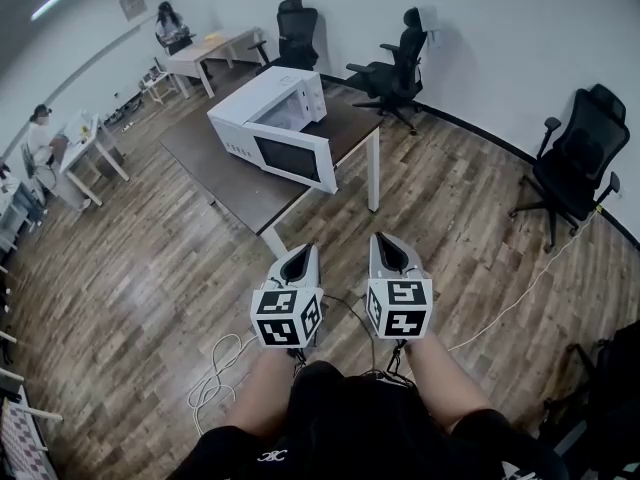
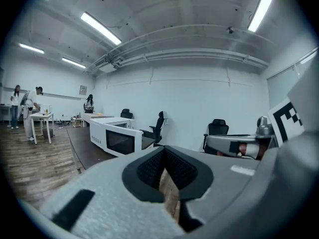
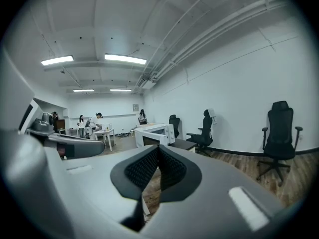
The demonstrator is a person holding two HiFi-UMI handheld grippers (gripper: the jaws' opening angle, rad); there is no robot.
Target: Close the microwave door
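A white microwave stands on a brown table ahead of me. Its door, with a dark window, is swung out toward the table's near edge. Both grippers hang in front of my body, well short of the table and side by side. The left gripper and the right gripper are shut with nothing between the pads. The left gripper view looks past its closed tips to the microwave. In the right gripper view the microwave shows small beyond that gripper.
Black office chairs stand behind the table and at the right wall. Light desks with people line the left side and far corner. Cables lie on the wooden floor by my feet.
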